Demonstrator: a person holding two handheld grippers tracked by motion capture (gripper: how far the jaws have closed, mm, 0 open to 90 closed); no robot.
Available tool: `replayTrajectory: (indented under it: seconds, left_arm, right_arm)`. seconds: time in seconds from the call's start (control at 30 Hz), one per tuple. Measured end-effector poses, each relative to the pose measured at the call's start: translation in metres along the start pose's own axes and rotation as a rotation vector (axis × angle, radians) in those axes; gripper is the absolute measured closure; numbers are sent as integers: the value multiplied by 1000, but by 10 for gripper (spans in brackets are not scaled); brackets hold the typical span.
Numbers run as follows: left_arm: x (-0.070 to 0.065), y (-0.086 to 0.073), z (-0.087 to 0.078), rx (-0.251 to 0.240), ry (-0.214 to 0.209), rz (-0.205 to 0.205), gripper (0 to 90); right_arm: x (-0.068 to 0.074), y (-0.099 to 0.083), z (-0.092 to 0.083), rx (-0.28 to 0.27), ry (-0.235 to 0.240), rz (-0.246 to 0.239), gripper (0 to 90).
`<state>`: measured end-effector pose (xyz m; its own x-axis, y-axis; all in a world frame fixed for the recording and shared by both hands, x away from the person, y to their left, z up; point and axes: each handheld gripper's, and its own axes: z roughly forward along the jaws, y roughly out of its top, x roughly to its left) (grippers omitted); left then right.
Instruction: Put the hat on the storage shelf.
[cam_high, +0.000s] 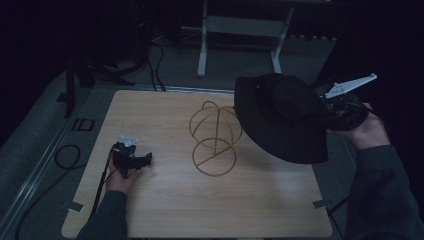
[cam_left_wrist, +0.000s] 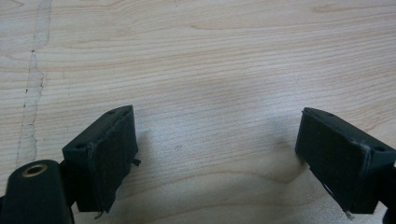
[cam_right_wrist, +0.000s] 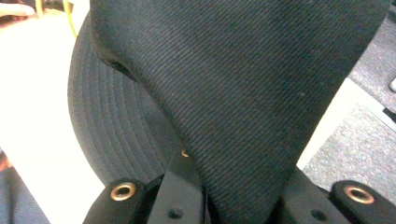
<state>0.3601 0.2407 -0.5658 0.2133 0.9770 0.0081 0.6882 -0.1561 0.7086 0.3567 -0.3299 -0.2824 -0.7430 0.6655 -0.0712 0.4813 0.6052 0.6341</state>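
Left claw (cam_high: 131, 159) rests on the bench (cam_high: 165, 215) near its left edge, jaws spread wide with nothing but bare wood grain between the pads (cam_left_wrist: 109, 158). Right claw (cam_right_wrist: 233, 205) is clamped tight on a fold of the black hat (cam_high: 282, 117), pinching crown fabric close in, with the stitched brim (cam_right_wrist: 107, 135) curving off to one side of the jaws. Hat hangs in the air over the bench's right edge, tilted, its lower brim just above the surface as far as the high view allows. Judged soft and light: woven cloth, floppy, sags from a single grip point, not fragile, not slick. The pinch on a fabric fold looks secure enough, but the crown collapses under it; a hold on the firmer stitched brim would probably steer the shape better. Farther in, mid-bench, stands the yellow wire stand (cam_high: 215, 137), a ring base with a domed cage above, just beside the hat's near edge; thin wire, likely tips easily if bumped.
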Motion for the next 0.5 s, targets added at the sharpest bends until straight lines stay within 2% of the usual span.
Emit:
replayTrajectory:
  seconds: [0.5]
  left_arm:
    - [0,0,0,1,1,1,129]
  right_arm:
    - [11,17,-7,-20,20,-56,872]
